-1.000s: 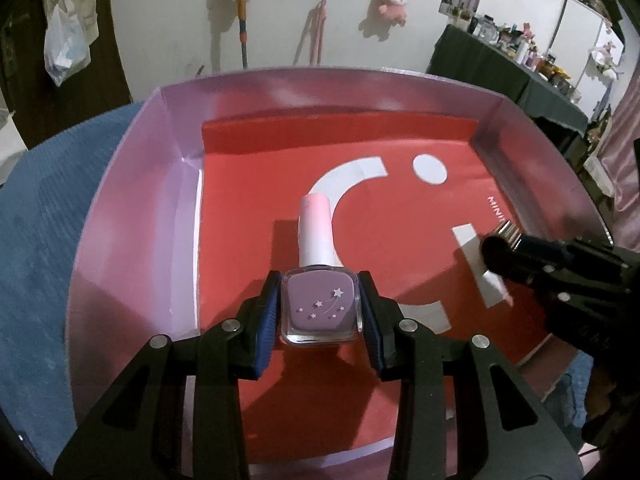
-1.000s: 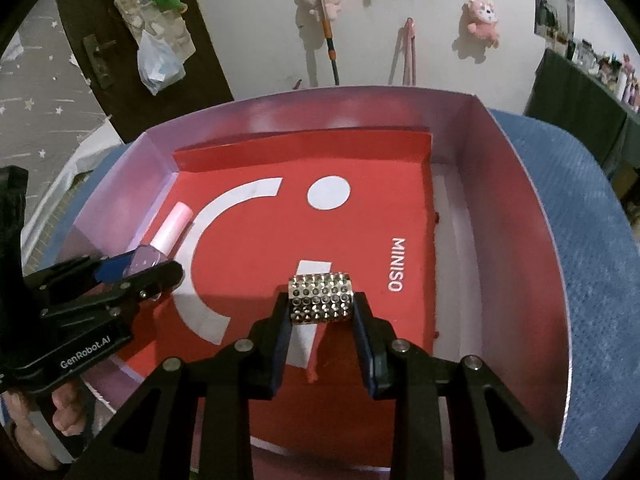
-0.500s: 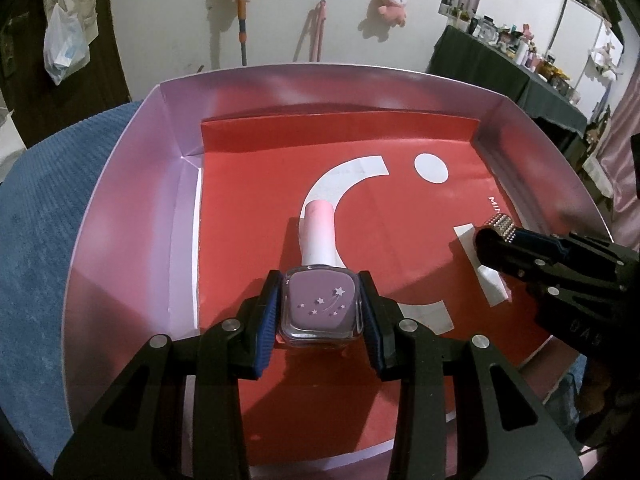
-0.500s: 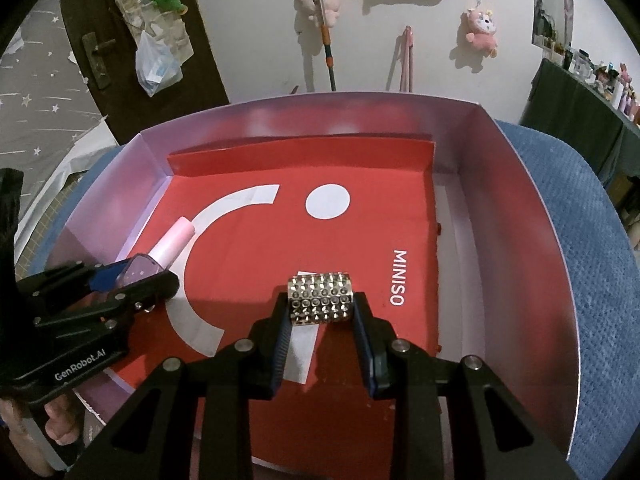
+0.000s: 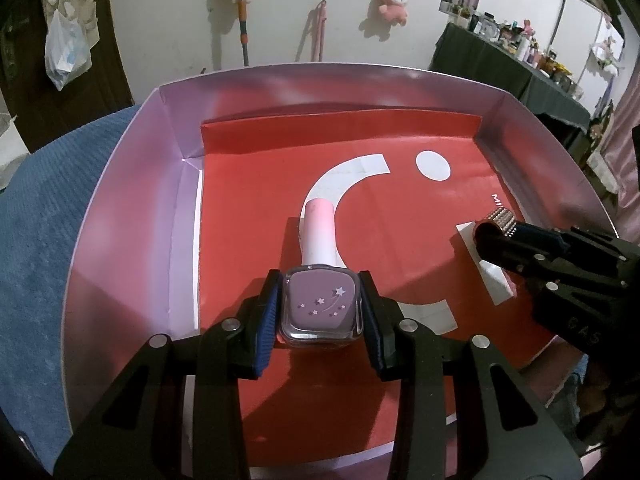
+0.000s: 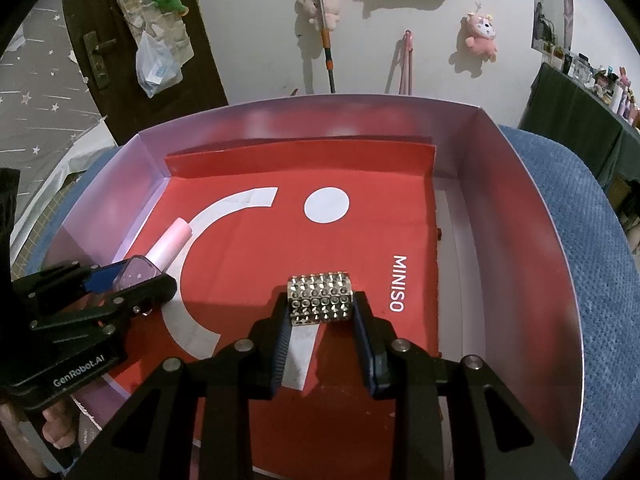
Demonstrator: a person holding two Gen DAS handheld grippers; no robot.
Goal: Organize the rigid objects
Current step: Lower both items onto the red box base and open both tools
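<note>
My left gripper (image 5: 320, 304) is shut on a purple nail polish bottle (image 5: 320, 304) with white stars and a long pink cap pointing away, low over the left part of a pink box (image 5: 120, 216) lined with red paper. My right gripper (image 6: 320, 304) is shut on a small studded silver cylinder (image 6: 320, 298), held over the red paper's middle near the word MINISO. Seen from the right wrist, the left gripper (image 6: 132, 284) and the polish bottle (image 6: 168, 246) are at the left. The right gripper (image 5: 496, 232) with the studded cylinder (image 5: 502, 218) shows at the right of the left wrist view.
The box sits on a blue textured cloth (image 6: 592, 264). Its walls (image 6: 532, 264) rise on all sides around the red paper (image 6: 312, 248). Behind are a white wall with plush toys (image 6: 482, 36), a dark door (image 6: 100, 52) and a cluttered dark table (image 5: 520, 68). A person's fingers (image 6: 56, 428) show at lower left.
Both grippers have kept their grip and hardly moved; the view of the box has only shifted slightly.
</note>
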